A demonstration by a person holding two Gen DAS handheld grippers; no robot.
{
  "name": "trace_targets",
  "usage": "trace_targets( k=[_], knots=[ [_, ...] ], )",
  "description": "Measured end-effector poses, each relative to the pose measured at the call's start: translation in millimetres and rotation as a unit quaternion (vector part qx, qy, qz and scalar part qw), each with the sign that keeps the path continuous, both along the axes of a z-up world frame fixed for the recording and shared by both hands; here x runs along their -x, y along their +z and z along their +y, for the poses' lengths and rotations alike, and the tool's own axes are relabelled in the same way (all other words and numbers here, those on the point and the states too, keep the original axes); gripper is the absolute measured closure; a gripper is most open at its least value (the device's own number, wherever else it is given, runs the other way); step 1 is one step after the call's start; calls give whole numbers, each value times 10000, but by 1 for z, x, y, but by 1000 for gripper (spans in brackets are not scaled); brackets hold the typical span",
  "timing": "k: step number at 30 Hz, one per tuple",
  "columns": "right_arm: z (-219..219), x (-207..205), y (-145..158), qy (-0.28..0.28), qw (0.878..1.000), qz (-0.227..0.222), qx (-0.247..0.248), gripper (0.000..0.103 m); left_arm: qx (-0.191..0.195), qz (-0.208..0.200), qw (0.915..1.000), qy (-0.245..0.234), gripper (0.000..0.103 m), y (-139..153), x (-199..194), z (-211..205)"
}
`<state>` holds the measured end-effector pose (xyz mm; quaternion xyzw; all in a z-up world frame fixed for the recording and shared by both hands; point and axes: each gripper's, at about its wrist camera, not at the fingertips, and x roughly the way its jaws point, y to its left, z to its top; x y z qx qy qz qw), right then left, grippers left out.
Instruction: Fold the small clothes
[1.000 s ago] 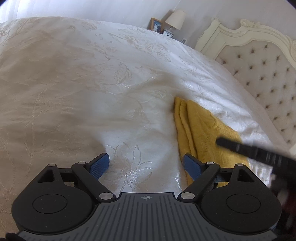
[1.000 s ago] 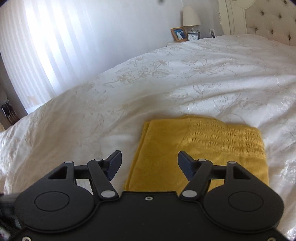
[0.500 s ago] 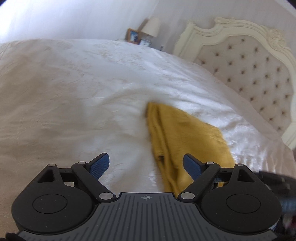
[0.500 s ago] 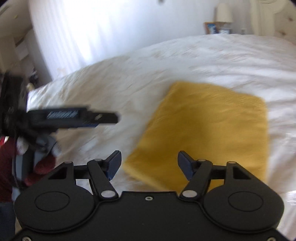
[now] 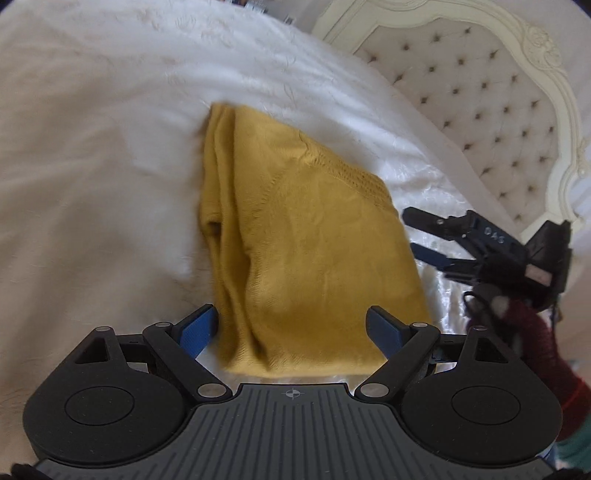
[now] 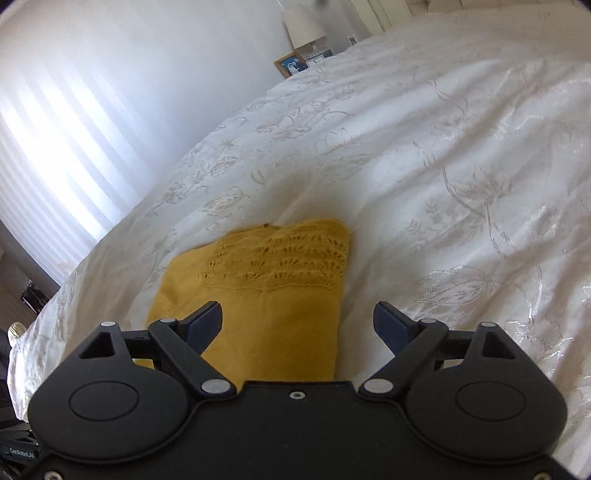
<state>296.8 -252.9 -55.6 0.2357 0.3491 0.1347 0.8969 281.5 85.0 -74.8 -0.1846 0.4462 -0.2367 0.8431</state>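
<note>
Mustard knit garment point(image 5: 310, 243), folded into a rough rectangle, lies flat on white embroidered bedspread point(image 5: 92, 184), w/ its lacy openwork band at the 12 o'clock end in the right wrist view. Left gripper point(image 5: 293, 328) hovers over its near edge, jaws spread wide, gripping nothing; right gripper point(image 6: 297, 325) likewise released, its left finger over the fabric, right finger over bare bedspread. Tufted headboard point(image 5: 480, 110) at 2 o'clock in left view; lamp point(image 6: 304, 24) & photo frame point(image 6: 291, 64) at 12 o'clock in right view
</note>
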Motion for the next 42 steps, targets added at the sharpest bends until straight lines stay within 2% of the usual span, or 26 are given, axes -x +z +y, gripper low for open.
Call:
trace_targets(
  k=[6, 10, 11, 12, 13, 15, 17, 19, 20, 21, 22, 24, 32, 36, 42],
  knots=[
    [-5, -23, -28, 374, 9964, 220, -731, 12, 107, 306, 9994, -126, 17, -10, -28, -19],
    [1, -37, -34, 624, 9924, 176, -1041, 11, 290, 379, 9987, -182, 18, -14, -37, -23],
    [3, -43, -35, 670, 9917, 183, -1084, 10, 334, 400, 9984, -224, 22, -14, -38, -25],
    [5, -46, -35, 697, 9912, 176, -1109, 8, 336, 420, 9982, -249, 32, -15, -40, -27],
    [7, -48, -35, 733, 9908, 171, -1126, 8, 312, 429, 9982, -270, 37, -15, -40, -29],
    [9, -51, -34, 762, 9904, 177, -1138, 8, 213, 409, 9985, -301, 62, -15, -38, -32],
    [8, -49, -34, 774, 9900, 182, -1167, 8, 150, 380, 9988, -271, 76, -17, -35, -30],
    [5, -45, -33, 763, 9901, 187, -1159, 15, 337, 420, 9982, -256, 86, -19, -33, -25],
    [4, -44, -33, 692, 9913, 228, -1097, 30, 430, 469, 9977, -218, 89, -20, -34, -21],
    [4, -44, -33, 576, 9932, 302, -964, 49, 509, 536, 9971, -206, 90, -20, -34, -19],
    [4, -42, -32, 487, 9947, 367, -831, 56, 588, 567, 9965, -201, 91, -18, -34, -17],
    [8, -37, -25, 410, 9961, 361, -693, 61, 668, 618, 9956, -217, 91, -13, -32, -16],
    [32, 0, 29, 248, 9967, 513, -584, 64, 1018, 765, 9902, -565, 92, 18, 7, -10],
    [41, 45, 48, 335, 9958, 714, -463, 64, 1064, 838, 9875, -801, 92, 25, 47, 1],
    [37, 128, 51, 369, 9917, 1038, -662, 64, 1091, 1007, 9849, -889, 92, 20, 116, 12]
  ],
)
